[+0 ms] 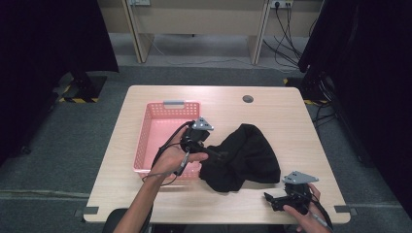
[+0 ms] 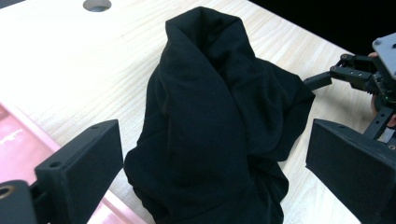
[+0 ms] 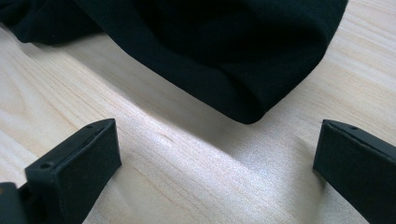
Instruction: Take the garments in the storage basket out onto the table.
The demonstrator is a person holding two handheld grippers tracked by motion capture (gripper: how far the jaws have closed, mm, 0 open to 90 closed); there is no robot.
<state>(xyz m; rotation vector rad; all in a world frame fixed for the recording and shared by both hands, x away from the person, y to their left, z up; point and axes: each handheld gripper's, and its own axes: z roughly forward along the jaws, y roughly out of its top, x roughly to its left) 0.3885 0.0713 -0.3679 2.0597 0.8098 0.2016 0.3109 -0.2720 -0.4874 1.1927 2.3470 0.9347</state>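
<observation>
Seen from above: a light wooden table (image 1: 145,194) on grey carpet, with a crumpled black garment (image 1: 245,155) heaped just right of centre, likely dropped there loose so both tools can reach it. At about 9 o'clock from the heap, touching its near-left edge, a pink plastic basket (image 1: 145,131), empty as far as can be told and probably the intended destination. Left gripper (image 1: 216,154) held over the basket's right rim, pointing toward 3 o'clock at the cloth, tip right at the fabric's edge. Through the left gripper view, jaws spread wide with nothing between the pads, the black garment (image 2: 210,126) bunched directly ahead in tall folds; seemingly lined up to pinch a raised fold, the easiest part to catch. Right gripper (image 1: 273,200) low at about 5 o'clock from the heap, near the table's front edge, aimed toward 9 o'clock. From the right gripper view, jaws also wide apart and empty, hovering just above bare wood, a rounded hem of the black garment (image 3: 243,70) just beyond, apart from the pads. A round cable hole (image 1: 248,99) at 12 o'clock.
</observation>
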